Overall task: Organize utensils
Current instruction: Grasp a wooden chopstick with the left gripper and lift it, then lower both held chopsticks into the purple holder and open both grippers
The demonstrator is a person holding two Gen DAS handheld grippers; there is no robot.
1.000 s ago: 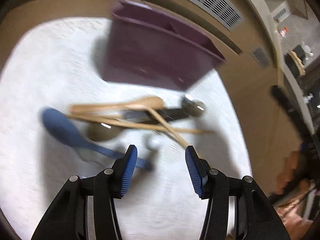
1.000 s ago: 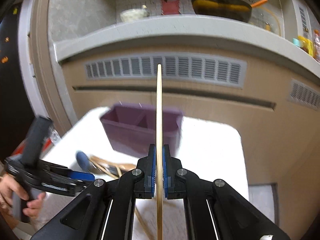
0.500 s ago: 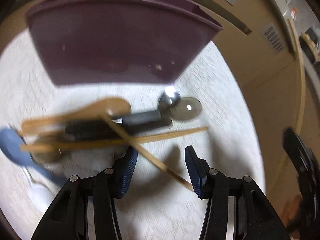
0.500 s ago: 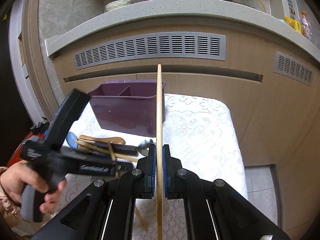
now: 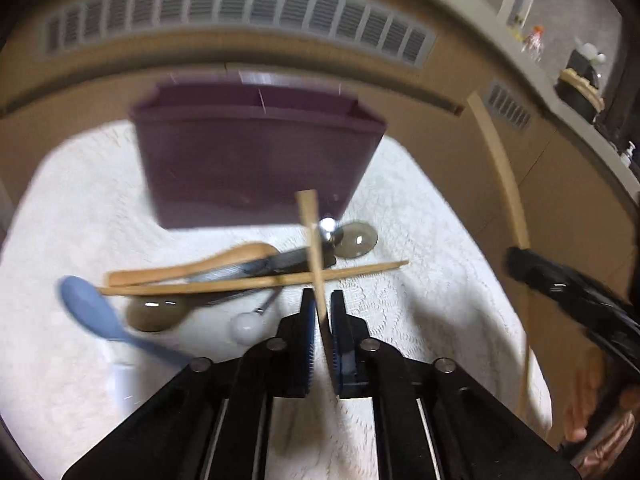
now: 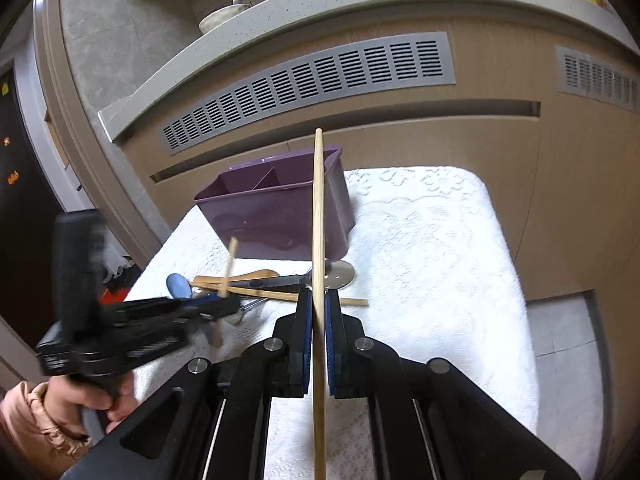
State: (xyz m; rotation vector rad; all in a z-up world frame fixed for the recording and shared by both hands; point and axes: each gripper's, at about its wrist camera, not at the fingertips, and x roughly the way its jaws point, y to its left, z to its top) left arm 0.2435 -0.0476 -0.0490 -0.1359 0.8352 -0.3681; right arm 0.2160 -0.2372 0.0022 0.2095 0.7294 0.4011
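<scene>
My left gripper (image 5: 320, 300) is shut on a wooden chopstick (image 5: 313, 236) and holds it upright, lifted off the utensil pile. My right gripper (image 6: 318, 300) is shut on another wooden chopstick (image 6: 318, 208) that points up and forward. A purple divided organizer bin (image 5: 256, 160) stands on the white lace cloth (image 5: 420, 220) behind the pile; it also shows in the right wrist view (image 6: 276, 208). The pile holds a wooden spoon (image 5: 208, 264), a third chopstick (image 5: 256, 282), a blue spoon (image 5: 92, 312), a black-handled pizza cutter (image 5: 356, 236) and metal spoons.
Wooden cabinet fronts with grey vents (image 6: 312, 80) rise right behind the table. The table edge drops to the floor on the right (image 6: 560, 320). The left gripper with the person's hand (image 6: 104, 336) shows at the lower left of the right wrist view.
My left gripper has closed on the chopstick that lay between its open fingers and lifted it upright. My right gripper keeps its chopstick and has shifted view slightly.
</scene>
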